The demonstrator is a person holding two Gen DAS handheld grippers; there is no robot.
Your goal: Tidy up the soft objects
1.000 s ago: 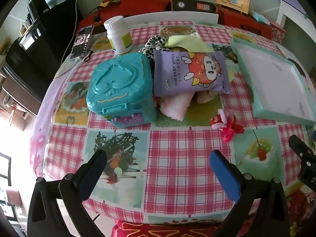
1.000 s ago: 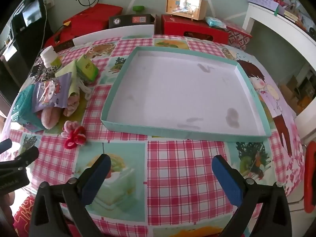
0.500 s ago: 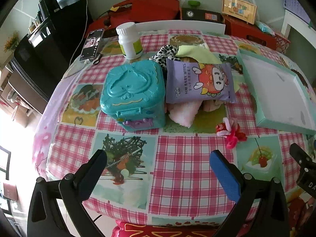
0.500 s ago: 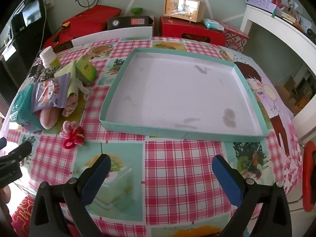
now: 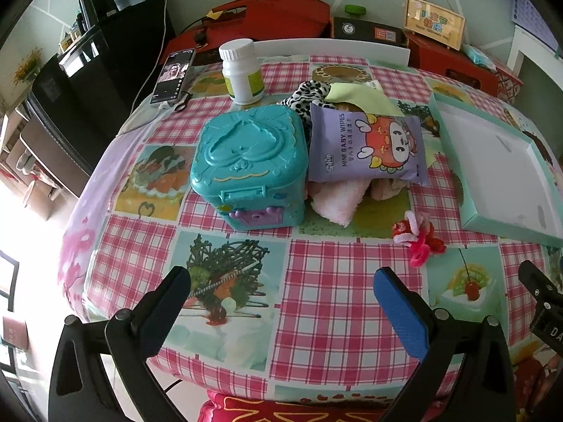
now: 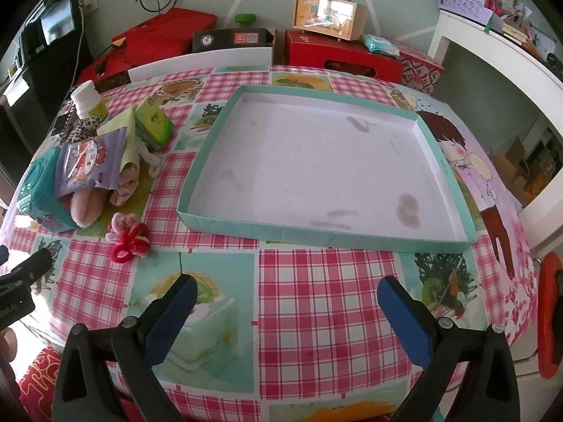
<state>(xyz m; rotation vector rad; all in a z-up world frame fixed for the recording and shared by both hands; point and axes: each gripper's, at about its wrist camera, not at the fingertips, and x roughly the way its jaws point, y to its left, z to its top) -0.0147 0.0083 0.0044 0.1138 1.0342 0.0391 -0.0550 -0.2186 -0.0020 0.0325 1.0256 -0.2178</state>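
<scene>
Both grippers are hanging over the near edge of the table, jaws spread wide, nothing in either. The left gripper (image 5: 281, 293) looks straight at the soft stuff: a purple baby wipes pack (image 5: 366, 146) lying on a pink fluffy cloth (image 5: 336, 202), long side running left to right, just beside the teal plastic case (image 5: 250, 161). A red and pink hair tie bundle (image 5: 418, 234) sits nearer, ahead and to its right. The right gripper (image 6: 286, 293) faces the empty teal tray (image 6: 316, 234), so I'd guess the left one is better placed to grab first.
</scene>
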